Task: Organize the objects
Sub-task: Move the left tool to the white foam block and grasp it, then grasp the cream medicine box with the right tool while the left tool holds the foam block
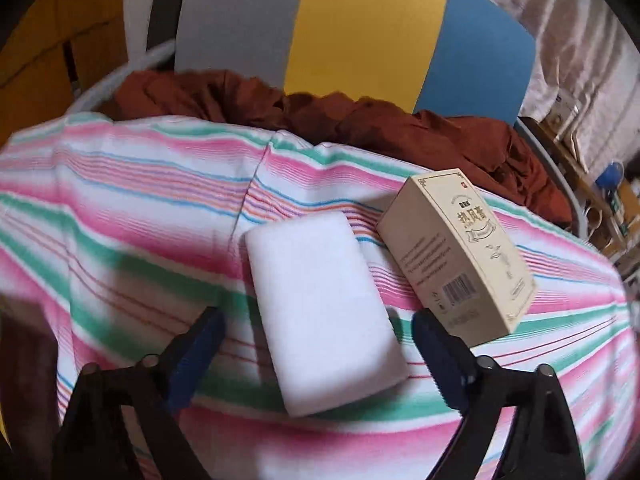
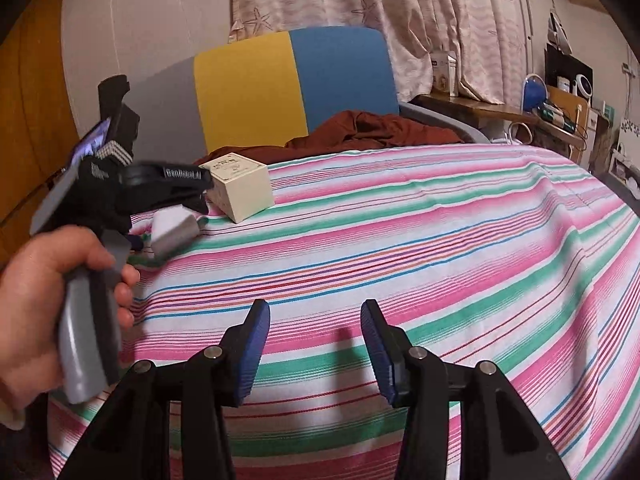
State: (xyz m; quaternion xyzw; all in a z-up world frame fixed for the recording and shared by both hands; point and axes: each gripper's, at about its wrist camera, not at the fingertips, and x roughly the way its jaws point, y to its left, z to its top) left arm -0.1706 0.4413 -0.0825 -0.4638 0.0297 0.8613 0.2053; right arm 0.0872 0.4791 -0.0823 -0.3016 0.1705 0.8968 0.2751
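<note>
Your left gripper (image 1: 316, 320) hangs over the striped cloth with its jaws spread on either side of the white rectangular foam block (image 1: 320, 312); the blue-padded fingers (image 1: 200, 344) stand clear of the block's long sides, so nothing is pinched. Your right gripper (image 2: 316, 344) is parted too, with only the pink, green and white striped bedcover (image 2: 440, 240) between its blue pads (image 2: 256, 352). In the right wrist view your hand (image 2: 44, 300) wraps the grey handle of the left tool, whose black fingers reach down around the white block (image 2: 174, 228) at the cover's left edge. Just beside the block, on its right in the left wrist view, lies the cream cardboard box with printed lettering and a barcode (image 1: 460, 248), resting on the cover and apart from the block. Beyond both sits a crumpled rust-brown cloth (image 1: 360, 120), then a grey, yellow and blue panelled headboard (image 1: 360, 32), and a pale patterned curtain (image 2: 400, 8)
</note>
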